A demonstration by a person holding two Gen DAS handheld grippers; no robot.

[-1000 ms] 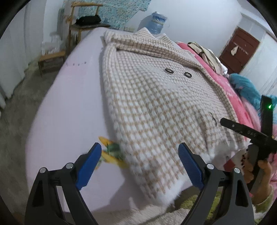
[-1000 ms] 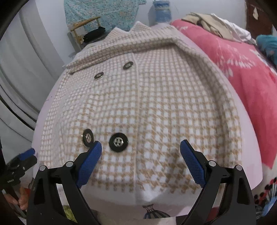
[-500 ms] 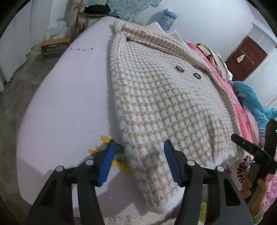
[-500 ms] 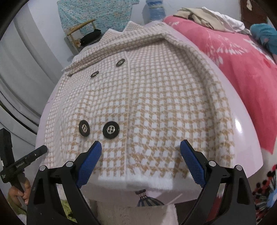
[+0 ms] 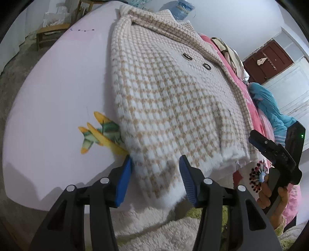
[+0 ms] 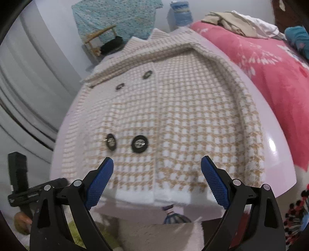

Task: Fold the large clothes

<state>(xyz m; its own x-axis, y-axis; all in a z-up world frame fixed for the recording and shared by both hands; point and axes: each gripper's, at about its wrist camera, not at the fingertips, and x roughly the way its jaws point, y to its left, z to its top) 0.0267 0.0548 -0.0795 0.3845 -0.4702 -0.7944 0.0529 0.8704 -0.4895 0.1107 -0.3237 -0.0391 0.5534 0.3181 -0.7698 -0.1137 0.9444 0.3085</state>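
Observation:
A beige-and-white houndstooth coat (image 5: 170, 100) with dark buttons lies flat on a pale pink table (image 5: 54, 92), hem toward me. My left gripper (image 5: 155, 179) is open, its blue pads on either side of the coat's near left hem corner, which hangs over the table edge. In the right wrist view the coat (image 6: 173, 119) fills the table. My right gripper (image 6: 157, 177) is wide open and empty, just in front of the hem at its middle, not touching it. The right gripper also shows in the left wrist view (image 5: 278, 152).
A pink floral bedspread (image 6: 266, 63) with piled clothes lies right of the table. A wooden chair (image 6: 100, 40) and a water jug (image 6: 181, 13) stand at the far end. A fluffy rug (image 5: 164, 227) lies below the near edge. A plane print (image 5: 98, 133) marks the table.
My left gripper has moved forward to the coat's hem corner and its jaws have narrowed around it. My right gripper has drawn back slightly, still wide open.

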